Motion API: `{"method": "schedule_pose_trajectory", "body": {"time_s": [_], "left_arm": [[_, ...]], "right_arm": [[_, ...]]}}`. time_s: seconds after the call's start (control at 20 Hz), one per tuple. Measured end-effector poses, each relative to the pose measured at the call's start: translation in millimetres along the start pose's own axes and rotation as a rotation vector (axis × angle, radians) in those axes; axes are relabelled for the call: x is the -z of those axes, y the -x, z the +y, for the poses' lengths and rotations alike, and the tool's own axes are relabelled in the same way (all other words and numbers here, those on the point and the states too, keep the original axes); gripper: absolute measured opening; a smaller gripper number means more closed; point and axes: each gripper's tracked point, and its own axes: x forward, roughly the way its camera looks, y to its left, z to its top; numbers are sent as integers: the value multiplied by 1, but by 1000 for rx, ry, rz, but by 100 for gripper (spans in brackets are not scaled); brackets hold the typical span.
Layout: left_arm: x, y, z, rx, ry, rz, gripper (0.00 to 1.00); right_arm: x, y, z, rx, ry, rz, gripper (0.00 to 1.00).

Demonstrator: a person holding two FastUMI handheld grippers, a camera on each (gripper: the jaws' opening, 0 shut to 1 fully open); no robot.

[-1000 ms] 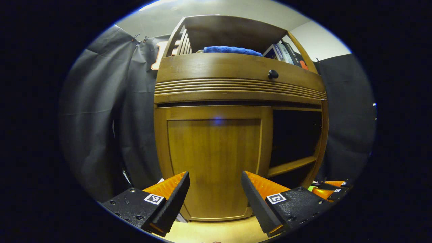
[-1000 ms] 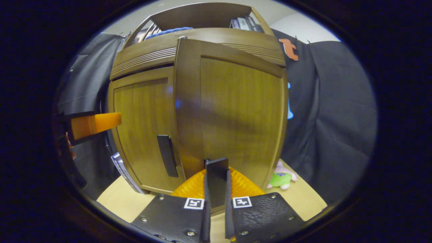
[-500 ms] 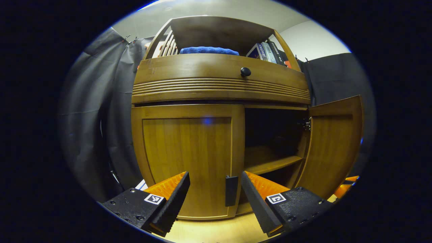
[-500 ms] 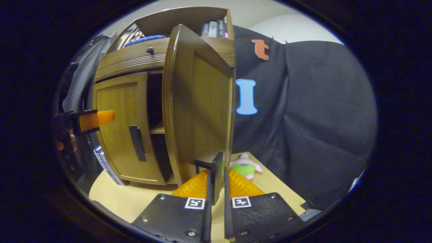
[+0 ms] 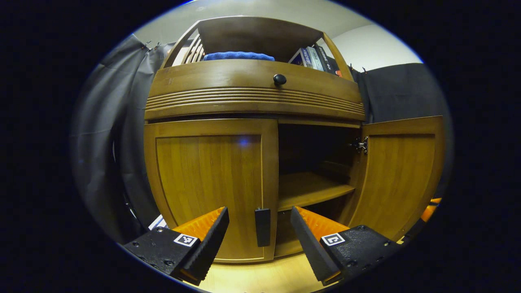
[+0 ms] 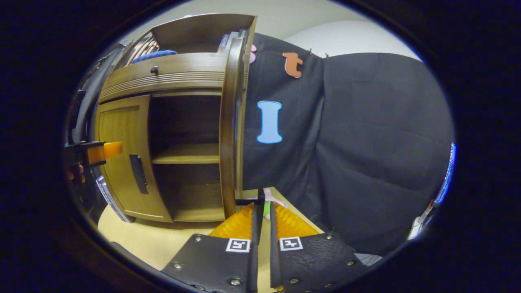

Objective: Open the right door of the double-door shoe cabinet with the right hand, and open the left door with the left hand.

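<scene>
Glossy wooden shoe cabinet point(image 5: 211, 179), matt black cloth wall point(image 6: 366, 142)

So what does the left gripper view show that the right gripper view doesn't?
Left gripper view: the open left gripper facing the left door handle, plus the right door seen from inside, with its hinge. Right gripper view: the right gripper shut on the right door handle, that door edge-on, and a plush toy behind. Shared: the closed left door, the inside shelf and the blue cloth on top.
</scene>
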Motion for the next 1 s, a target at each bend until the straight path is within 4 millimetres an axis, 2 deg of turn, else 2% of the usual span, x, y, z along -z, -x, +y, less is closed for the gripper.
{"method": "schedule_pose_trajectory", "body": {"time_s": [0.1,0.2,0.45,0.65,0.7,0.75,1.0], "left_arm": [[3,-2,-1,-3,3,8,92],[8,-4,0,-5,2,18,95],[13,-8,-1,-11,-9,30,92],[18,-11,-2,-12,-17,39,92],[19,-12,-1,-13,-18,42,95],[21,-13,-1,-12,-19,45,92],[25,-18,2,-20,-25,55,95]], "right_arm": [[0,1,-9,21,-8,0,12],[2,1,-17,38,-8,-1,12],[3,2,-33,78,-13,1,12],[7,1,-54,123,-32,10,12],[7,1,-53,113,-47,10,12],[7,1,-55,123,-54,14,13],[7,4,-54,129,-55,12,12]]}}
